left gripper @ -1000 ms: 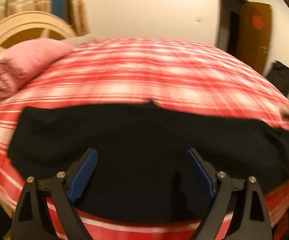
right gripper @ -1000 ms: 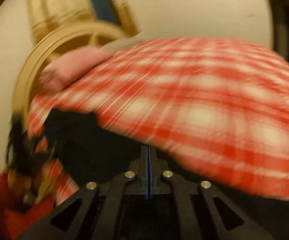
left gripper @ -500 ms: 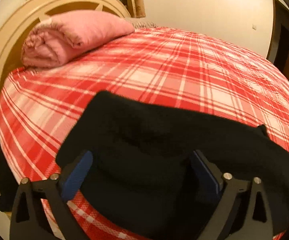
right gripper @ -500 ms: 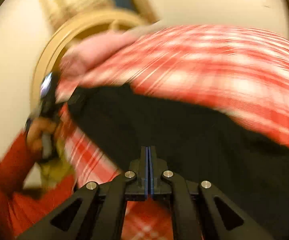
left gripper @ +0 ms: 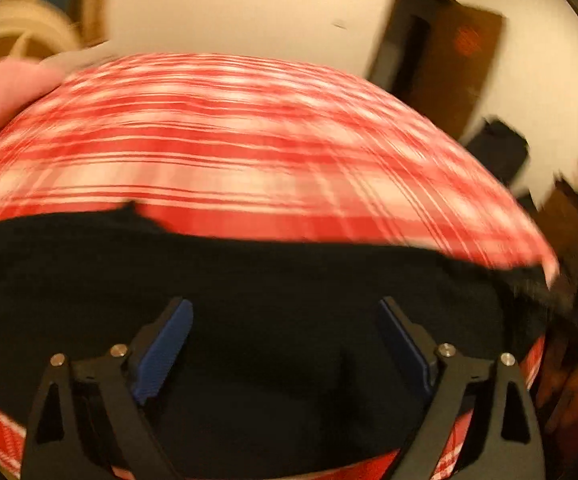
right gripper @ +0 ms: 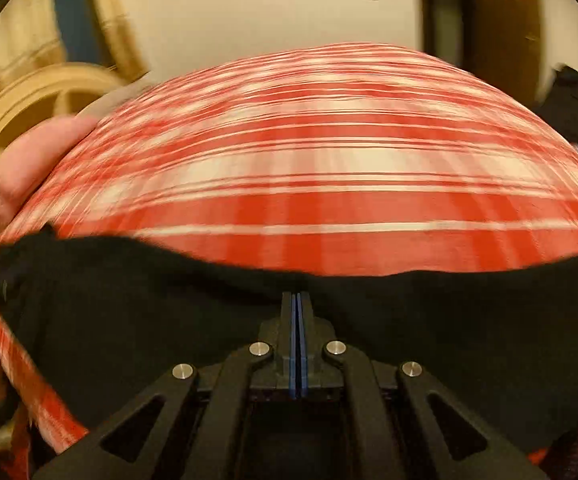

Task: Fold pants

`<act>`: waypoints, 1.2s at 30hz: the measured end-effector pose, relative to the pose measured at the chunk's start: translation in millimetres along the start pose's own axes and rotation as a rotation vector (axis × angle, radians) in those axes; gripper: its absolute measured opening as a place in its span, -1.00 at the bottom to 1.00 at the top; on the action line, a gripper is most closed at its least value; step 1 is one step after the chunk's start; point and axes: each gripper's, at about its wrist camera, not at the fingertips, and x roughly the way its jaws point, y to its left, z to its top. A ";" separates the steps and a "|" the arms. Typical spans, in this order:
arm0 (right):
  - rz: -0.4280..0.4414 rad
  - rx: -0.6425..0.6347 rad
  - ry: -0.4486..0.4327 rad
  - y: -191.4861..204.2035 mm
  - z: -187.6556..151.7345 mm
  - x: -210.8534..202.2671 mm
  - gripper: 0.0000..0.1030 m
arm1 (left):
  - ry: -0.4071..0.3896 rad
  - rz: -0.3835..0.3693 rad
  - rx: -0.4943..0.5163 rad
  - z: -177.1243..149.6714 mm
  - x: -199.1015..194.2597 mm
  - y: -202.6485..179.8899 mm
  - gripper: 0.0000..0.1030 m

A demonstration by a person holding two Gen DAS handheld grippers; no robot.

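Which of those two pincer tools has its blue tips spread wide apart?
The left gripper: its blue pads stand far apart above the black pants. The right gripper has its pads pressed flat together.

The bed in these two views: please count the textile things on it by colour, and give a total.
Black: 1, the black fabric pants lying along the near edge.
Pink: 1, the pink rolled blanket beside the headboard.
Red and white: 1, the red-and-white plaid bed sheet under both.
Total: 3
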 end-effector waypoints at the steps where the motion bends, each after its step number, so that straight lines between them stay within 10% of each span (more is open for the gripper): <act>1: 0.026 0.050 0.002 -17.0 1.0 -0.6 -0.99 | 0.027 0.015 0.046 -4.5 8.1 -10.4 0.83; 16: 0.195 0.141 -0.007 -16.4 -5.2 -17.8 -0.96 | 0.045 0.135 0.137 -22.3 13.7 -19.7 0.88; 22: 0.090 0.299 -0.188 -100.3 7.3 -101.2 -0.96 | 0.023 0.109 0.052 -19.4 2.3 -14.8 0.87; 28: -0.025 0.457 -0.187 -181.8 -8.5 -140.8 -0.94 | -0.046 0.094 0.020 -13.5 -15.3 -21.1 0.87; 29: -0.017 0.472 -0.176 -189.0 -9.9 -140.1 -0.78 | -0.047 0.093 0.018 -13.0 -15.9 -22.4 0.87; 32: 0.022 0.501 -0.137 -202.5 -10.8 -131.1 0.53 | -0.039 0.090 0.019 -13.3 -16.1 -27.0 0.87; 36: 0.012 0.446 -0.083 -199.9 -1.1 -107.1 0.55 | -0.040 0.092 0.032 -15.8 -20.1 -33.0 0.87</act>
